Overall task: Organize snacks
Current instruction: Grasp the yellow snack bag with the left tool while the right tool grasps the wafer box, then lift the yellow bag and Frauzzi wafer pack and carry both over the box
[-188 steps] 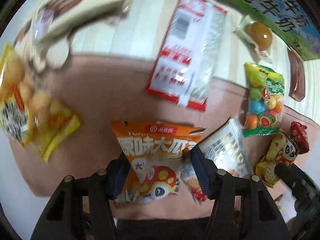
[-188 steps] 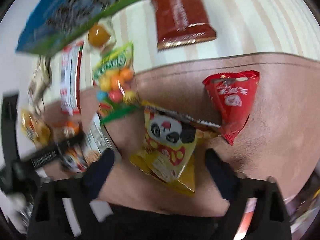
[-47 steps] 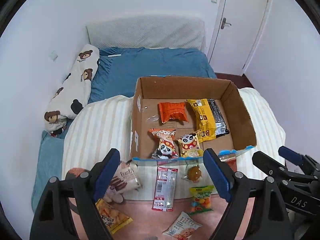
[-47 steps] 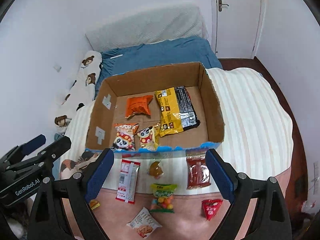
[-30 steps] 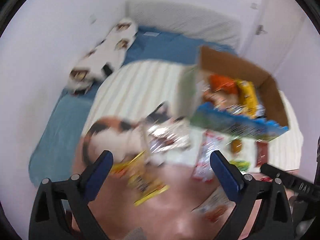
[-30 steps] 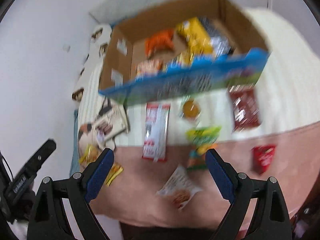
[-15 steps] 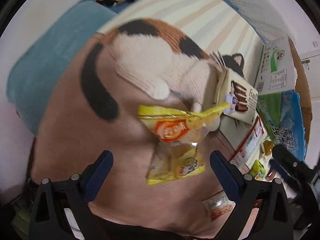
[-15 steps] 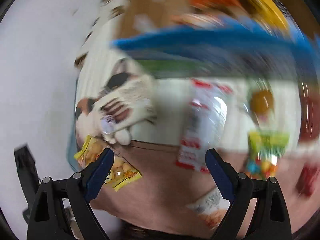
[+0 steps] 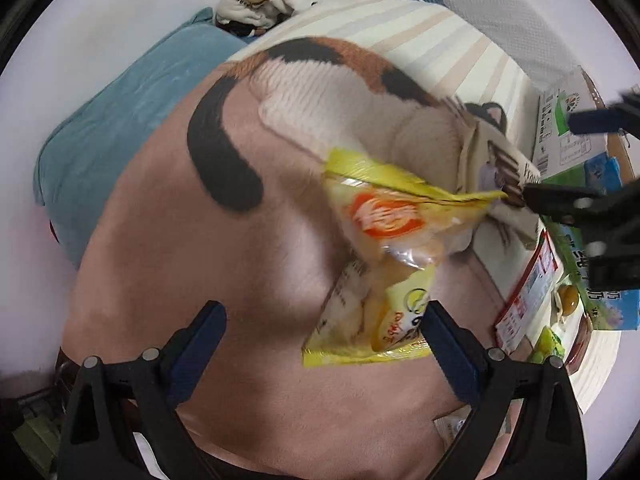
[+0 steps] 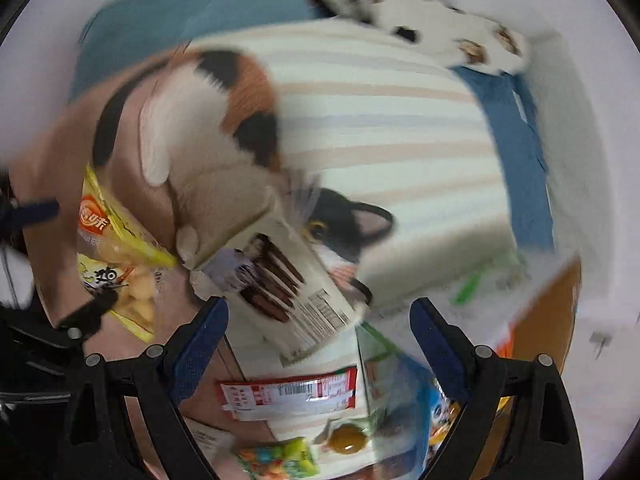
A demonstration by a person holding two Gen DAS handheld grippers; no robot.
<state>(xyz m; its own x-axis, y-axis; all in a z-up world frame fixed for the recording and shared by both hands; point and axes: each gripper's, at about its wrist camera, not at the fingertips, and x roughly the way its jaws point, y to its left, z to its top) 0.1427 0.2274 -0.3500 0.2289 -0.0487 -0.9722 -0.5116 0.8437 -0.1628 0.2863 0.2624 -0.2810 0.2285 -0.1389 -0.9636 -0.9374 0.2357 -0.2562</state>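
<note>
- Now, left hand-held gripper (image 9: 322, 330) hangs open over the bed, jaws wide, nothing between the pads; the yellow crinkly plastic chip bags (image 9: 384, 256) lie just ahead of its right finger on the pink cat-print blanket (image 9: 208, 264), near the bed's foot edge.
- Right hand-held gripper (image 10: 318, 330) also open and empty, jaws straddling the pale cardboard biscuit box with chocolate-stick print (image 10: 288, 284).
- Box leans on the chip bags; red-and-white flat packet (image 10: 288, 394) sits below it.
- Brown cardboard carton (image 10: 540, 308) is towards the striped end.
- Risks: both hand-held grippers are close and could collide; slippery bags are off-centre, so a pinch may catch only a corner; lifting the box could drag the bags.
</note>
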